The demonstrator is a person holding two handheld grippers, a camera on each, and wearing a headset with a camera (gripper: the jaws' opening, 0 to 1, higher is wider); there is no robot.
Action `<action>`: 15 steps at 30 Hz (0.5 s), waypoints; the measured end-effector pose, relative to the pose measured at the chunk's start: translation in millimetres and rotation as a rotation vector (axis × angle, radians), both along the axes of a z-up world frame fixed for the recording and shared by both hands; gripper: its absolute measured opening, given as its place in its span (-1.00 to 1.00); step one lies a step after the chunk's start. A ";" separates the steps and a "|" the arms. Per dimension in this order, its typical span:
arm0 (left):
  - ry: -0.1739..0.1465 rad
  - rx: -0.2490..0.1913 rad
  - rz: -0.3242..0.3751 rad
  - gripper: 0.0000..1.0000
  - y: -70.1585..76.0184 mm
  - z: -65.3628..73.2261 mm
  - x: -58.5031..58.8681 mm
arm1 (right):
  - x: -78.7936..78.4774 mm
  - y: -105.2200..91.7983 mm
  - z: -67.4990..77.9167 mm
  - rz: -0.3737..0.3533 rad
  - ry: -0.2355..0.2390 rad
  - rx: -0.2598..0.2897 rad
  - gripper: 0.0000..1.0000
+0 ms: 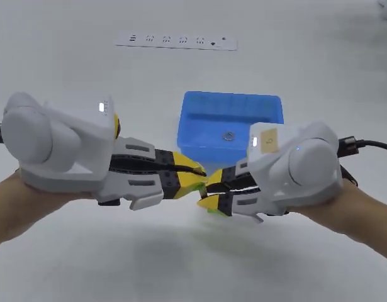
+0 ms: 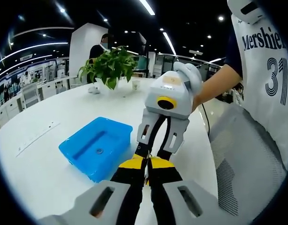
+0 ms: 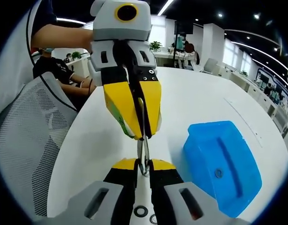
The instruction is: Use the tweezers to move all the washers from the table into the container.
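In the right gripper view, nearest the lens at 6 o'clock, two loose washers (image 3: 140, 211) lie on the white table (image 3: 190, 93), the second cut off by the edge. They sit just under the right gripper (image 3: 143, 167), behind its fingertips and touching nothing.

The right gripper's fingers (image 3: 127, 165) are pressed nearly together on the thin metal tweezers (image 3: 143, 152). The tweezers run toward 12 o'clock into the yellow fingers of the left gripper (image 3: 143, 135), which are also closed on them. Both grippers seem to clamp the tool at once. It is so thin, though, that I cannot tell which one really carries it, or where its tips end.

Farther off, at 4 o'clock in that view, stands the blue container (image 3: 200, 140) with one washer (image 3: 218, 173) on its floor. In the head view the container lies at 12 o'clock, just beyond the point where the grippers meet.

By my reading the job is only partly done. One washer is in the container and at least two are left on the table, and there may be more out of sight. The tweezers are not yet down at either loose washer.
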State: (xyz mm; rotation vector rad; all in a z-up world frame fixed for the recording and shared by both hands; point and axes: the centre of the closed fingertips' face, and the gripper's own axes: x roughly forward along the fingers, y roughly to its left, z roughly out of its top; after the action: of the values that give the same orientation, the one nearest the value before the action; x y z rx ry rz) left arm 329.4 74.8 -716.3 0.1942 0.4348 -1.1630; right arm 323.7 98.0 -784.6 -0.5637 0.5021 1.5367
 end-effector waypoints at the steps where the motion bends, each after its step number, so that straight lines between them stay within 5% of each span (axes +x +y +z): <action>1: 0.000 0.001 0.000 -0.87 0.0 -0.1 0.0 | -0.1 0.0 -0.1 0.001 -0.001 -0.001 -0.79; 15: -0.016 0.014 0.003 -0.88 1.0 10.5 -4.8 | -2.4 0.4 11.1 0.003 -0.036 0.009 -0.79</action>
State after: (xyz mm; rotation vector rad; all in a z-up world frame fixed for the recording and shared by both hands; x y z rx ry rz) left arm 324.6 75.8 -705.8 0.2149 0.4296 -1.1553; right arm 321.3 98.4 -773.5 -0.5844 0.4669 1.5289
